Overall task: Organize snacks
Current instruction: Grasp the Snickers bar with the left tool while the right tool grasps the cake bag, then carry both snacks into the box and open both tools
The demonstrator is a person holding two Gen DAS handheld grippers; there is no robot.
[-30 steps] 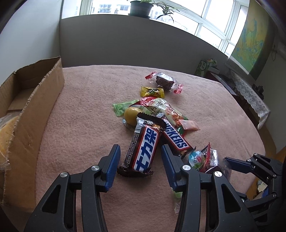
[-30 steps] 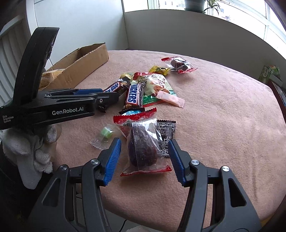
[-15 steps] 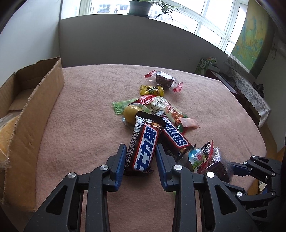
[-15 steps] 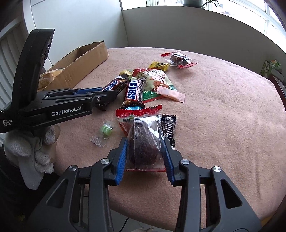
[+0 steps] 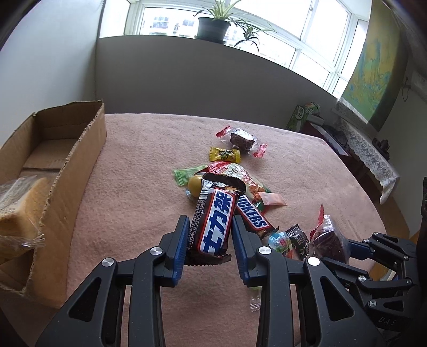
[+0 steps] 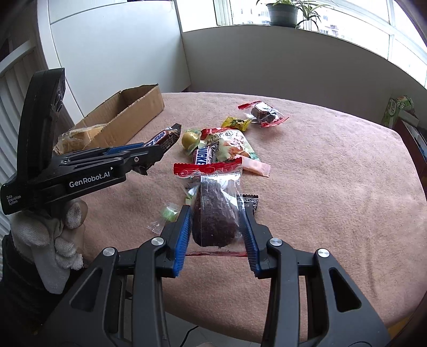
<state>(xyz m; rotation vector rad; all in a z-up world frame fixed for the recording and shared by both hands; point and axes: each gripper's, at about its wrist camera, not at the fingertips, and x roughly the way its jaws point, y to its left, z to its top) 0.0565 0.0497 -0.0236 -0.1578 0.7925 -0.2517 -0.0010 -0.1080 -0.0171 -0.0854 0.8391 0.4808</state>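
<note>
Left wrist view: left gripper (image 5: pixel 209 241) clamps a Snickers bar (image 5: pixel 214 223), lifted off the cloth (image 5: pixel 138 192) right of the box (image 5: pixel 77 170). Right gripper (image 6: pixel 216 235) grips a wrapped brownie (image 6: pixel 214 213), raised above the cloth, well right of the box.

Home sunroom: potted plant (image 5: pixel 213 25), windows (image 5: pixel 307 32)

Snack pile (image 5: pixel 229 181) spread mid-table (image 5: pixel 144 165), cardboard box (image 5: pixel 50 170) to its left. Wrapped cake (image 5: pixel 241 138) farthest back, behind small candy (image 5: pixel 224 154). Bread (image 5: pixel 18 213) inside box.
</note>
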